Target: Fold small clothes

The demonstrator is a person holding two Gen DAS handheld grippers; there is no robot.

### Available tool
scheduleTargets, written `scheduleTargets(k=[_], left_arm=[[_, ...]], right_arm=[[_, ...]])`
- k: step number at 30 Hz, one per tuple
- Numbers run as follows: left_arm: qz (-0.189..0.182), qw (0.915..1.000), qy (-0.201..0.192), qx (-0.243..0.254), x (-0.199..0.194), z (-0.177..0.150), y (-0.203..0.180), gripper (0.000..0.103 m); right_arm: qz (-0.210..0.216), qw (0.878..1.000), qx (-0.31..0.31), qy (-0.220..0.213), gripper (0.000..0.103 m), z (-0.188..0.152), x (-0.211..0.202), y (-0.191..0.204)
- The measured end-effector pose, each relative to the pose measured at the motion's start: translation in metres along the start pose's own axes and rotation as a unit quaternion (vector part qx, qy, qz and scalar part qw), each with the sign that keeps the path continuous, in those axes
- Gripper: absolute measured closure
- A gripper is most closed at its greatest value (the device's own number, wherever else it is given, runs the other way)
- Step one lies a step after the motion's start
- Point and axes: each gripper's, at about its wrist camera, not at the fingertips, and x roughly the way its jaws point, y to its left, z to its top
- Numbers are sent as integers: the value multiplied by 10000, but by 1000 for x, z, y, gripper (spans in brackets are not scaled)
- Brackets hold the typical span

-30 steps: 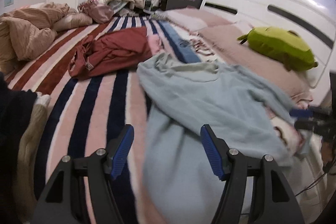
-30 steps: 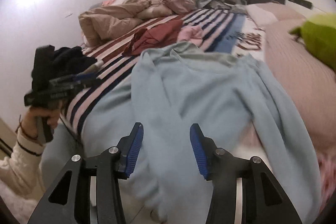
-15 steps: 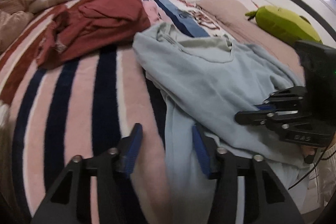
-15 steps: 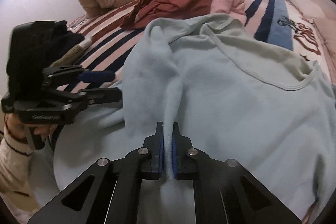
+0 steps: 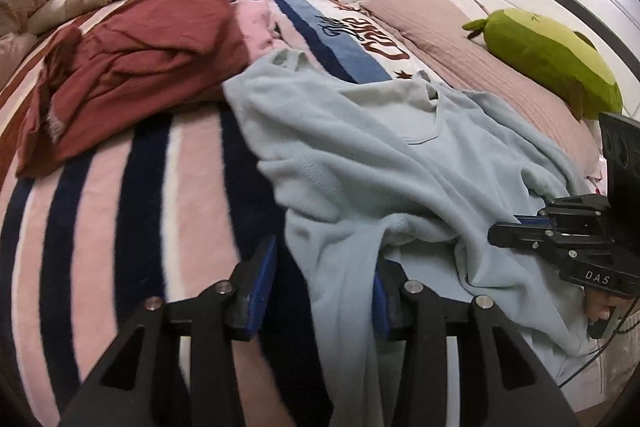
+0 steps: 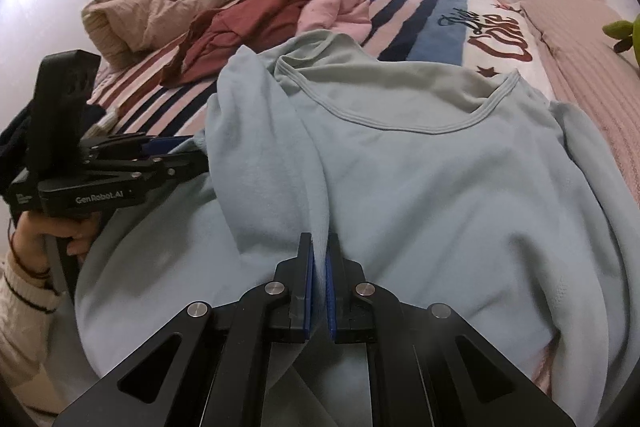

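A light blue long-sleeved top [image 5: 360,155] lies spread on the striped bed, neckline away from me; it also fills the right wrist view [image 6: 420,179]. My left gripper [image 5: 320,279] is open, its blue pads either side of the top's lower left edge, cloth lying between them. It also shows in the right wrist view [image 6: 176,155] at the top's left side. My right gripper [image 6: 319,271] is shut on a raised fold of the top near its hem. It shows in the left wrist view [image 5: 516,227] at the right.
A dark red garment [image 5: 132,67] and a pink one [image 6: 340,11] lie farther up the striped blanket [image 5: 100,211]. A green plush toy [image 5: 548,59] rests on pillows by the white headboard. A beige duvet [image 6: 160,3] is heaped at the far left.
My right gripper closed on a fold of the blue top and has stayed shut on it. My left gripper moved down and in to the top's left edge, its jaws narrower than before.
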Motion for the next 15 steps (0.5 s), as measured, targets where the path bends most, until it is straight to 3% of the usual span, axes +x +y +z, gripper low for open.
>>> scheduleTargets(k=[3,6,7,12,15], left_arm=[[145,9998,40,87,3,2,-4,61],[404,9991,-128,35,-7,-1,-2,93],[547,9982,-216,83,-13,-4,-3,96],[1328,9904,-358,115,-34,-23,8,98],[1436,9893,-231,-57,-36,-33,21,98]], right_arm=[[-120,9999,47,-48,103,0,-2,-1],[-123,9998,83,-130,103,0,-5,-1],[-96,9998,93,-147,103,-1,-7,0],[64,9998,60,-159,103,-4,-12,6],[50,9999,-19,-96,103,-5,-9,10]])
